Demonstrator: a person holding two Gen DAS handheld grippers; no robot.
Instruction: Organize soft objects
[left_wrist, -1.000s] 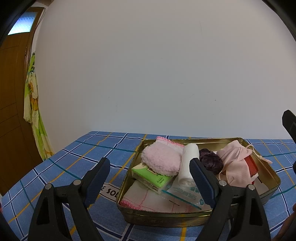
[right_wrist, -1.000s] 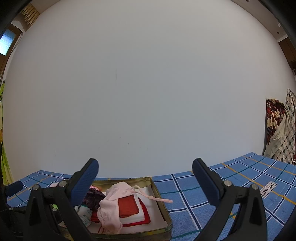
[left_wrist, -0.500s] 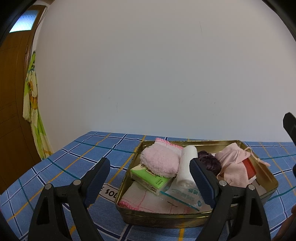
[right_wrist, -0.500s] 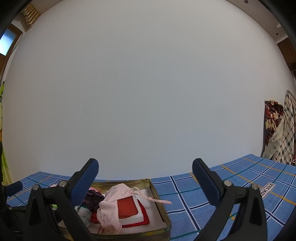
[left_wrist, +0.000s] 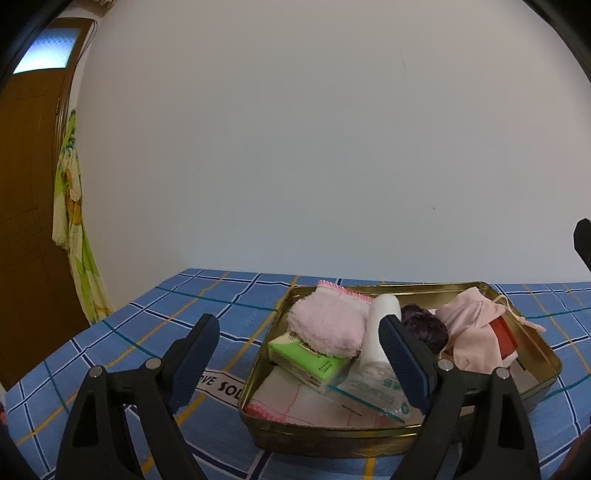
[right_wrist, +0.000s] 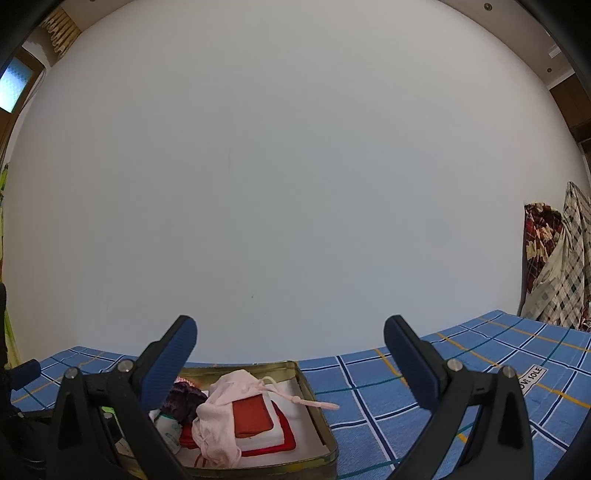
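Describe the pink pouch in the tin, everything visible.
The pink pouch is thin pale-pink cloth, crumpled and slumped at the right end of the gold tin. A pink drawstring trails over the tin's rim. The pouch drapes partly over a red pad on white and red cloths, with a dark purple bundle beside it. Neither gripper touches it.

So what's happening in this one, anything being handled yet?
Not at this moment. A person holds both grippers over a table with a blue plaid cloth. The left gripper and the right gripper are both open and hold nothing. In front of them a gold tin tray holds the soft things: a fluffy pink puff, a white roll, a green tissue pack and a pink drawstring pouch.
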